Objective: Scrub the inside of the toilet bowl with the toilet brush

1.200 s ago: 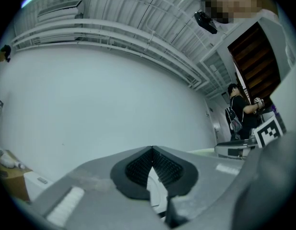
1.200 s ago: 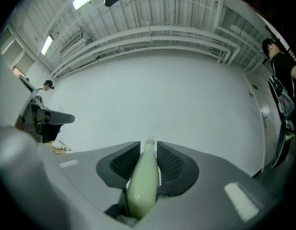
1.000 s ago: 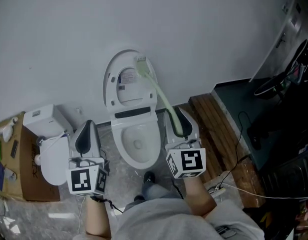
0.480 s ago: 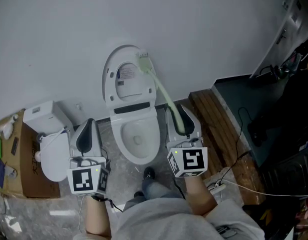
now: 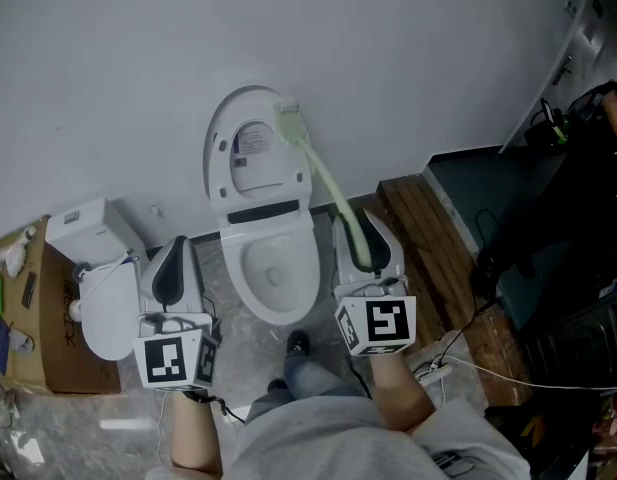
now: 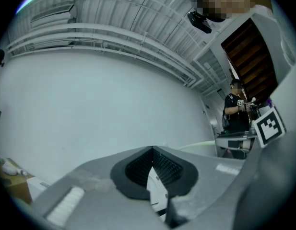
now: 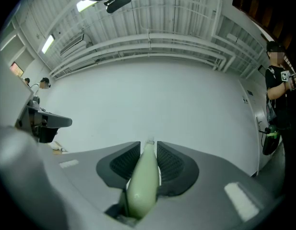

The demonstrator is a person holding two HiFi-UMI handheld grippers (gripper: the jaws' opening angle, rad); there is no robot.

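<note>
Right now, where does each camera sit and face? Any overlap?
Head view: on the head, steeply down at the toilet; shows left gripper, right gripper, forearms.
Left gripper view: on that gripper, along its shut, empty jaws at the white wall.
Right gripper view: on that gripper, along jaws shut on the toilet brush, at the wall.
Shared: head and right gripper views both show the toilet brush.

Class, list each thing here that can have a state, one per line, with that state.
Toilet lid: raised upright.
Toilet bowl: uncovered, brush not in it.
Toilet brush: held up, head by the lid's top edge.
Right gripper: shut on the brush's handle.
Left gripper: shut, empty.
</note>
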